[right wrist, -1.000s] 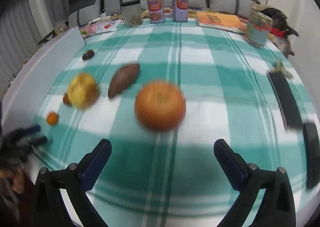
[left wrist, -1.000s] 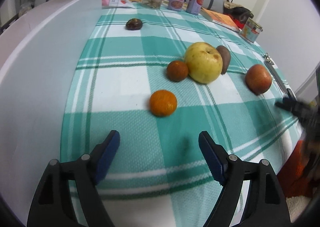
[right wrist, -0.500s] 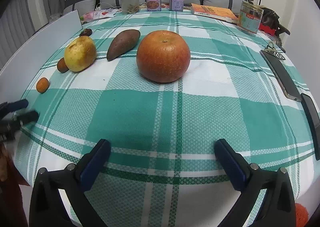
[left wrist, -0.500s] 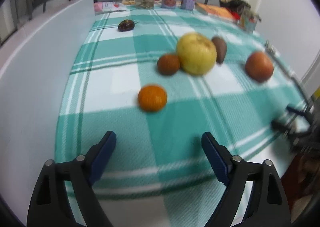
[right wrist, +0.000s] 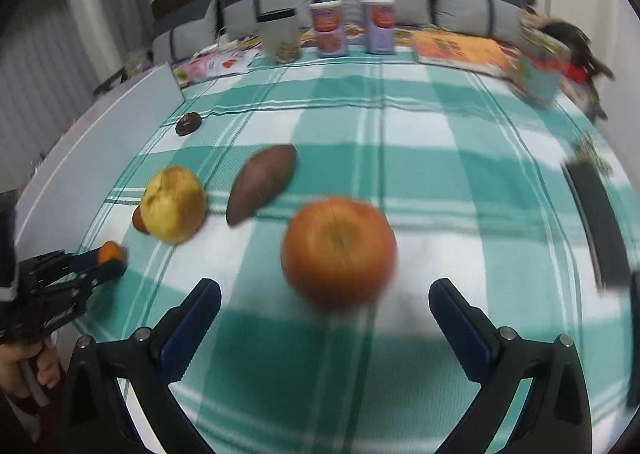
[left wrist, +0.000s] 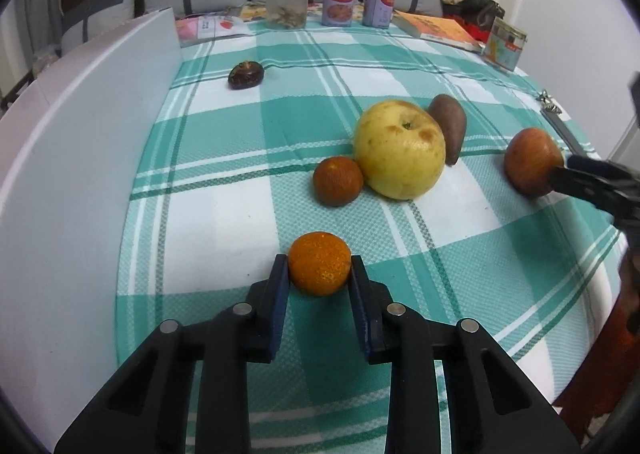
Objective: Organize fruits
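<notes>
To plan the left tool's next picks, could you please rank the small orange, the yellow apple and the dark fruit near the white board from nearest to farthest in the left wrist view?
1. Small orange: between the pads of the left tool, which is closing on it.
2. Yellow apple: mid-cloth, to the right.
3. Dark fruit: far left, beside the white board.
</notes>
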{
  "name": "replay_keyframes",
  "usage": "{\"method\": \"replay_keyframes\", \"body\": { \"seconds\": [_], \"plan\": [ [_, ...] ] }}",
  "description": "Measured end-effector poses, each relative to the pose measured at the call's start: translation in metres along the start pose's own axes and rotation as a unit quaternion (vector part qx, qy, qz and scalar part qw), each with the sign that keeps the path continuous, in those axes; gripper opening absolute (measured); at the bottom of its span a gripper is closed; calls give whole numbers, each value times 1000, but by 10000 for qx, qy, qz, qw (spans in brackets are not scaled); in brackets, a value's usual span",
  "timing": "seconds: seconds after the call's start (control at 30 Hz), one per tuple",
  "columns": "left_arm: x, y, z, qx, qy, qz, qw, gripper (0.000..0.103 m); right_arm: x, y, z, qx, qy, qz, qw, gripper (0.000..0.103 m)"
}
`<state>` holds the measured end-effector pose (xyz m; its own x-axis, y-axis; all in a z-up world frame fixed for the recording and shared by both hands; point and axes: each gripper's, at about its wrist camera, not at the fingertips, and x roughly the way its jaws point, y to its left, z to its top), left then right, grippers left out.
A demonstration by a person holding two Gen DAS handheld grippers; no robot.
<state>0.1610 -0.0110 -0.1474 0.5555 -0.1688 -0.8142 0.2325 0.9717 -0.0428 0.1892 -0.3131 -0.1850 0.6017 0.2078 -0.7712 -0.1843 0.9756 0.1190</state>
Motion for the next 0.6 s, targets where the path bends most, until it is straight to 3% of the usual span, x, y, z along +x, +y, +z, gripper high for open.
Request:
{"method": "replay_keyframes", "body": {
  "seconds": [0.13,0.17,0.27,0.37,0.5,0.6],
  "plan": [
    [-11,5,5,-206,64,-130,9997,29,25,1,16,-117,562,-178,9982,80],
    [-14,5,6,-229,84,-164,9996,29,29,0,17,-155,646,-205,9976,70],
    [-23,5,8,-318,111,-315,9989,28,29,-5,18,-140,791,-173,9966,69],
    [-44,9,15,-441,-1,-538,9976,28,16,-16,17,305,858,157,9957,69],
    [-90,28,32,-613,-300,-821,9943,28,-10,-18,27,830,757,828,9902,69],
    [-131,66,48,-840,-568,-850,9912,28,-33,7,50,851,577,1371,9852,69]
  ]
}}
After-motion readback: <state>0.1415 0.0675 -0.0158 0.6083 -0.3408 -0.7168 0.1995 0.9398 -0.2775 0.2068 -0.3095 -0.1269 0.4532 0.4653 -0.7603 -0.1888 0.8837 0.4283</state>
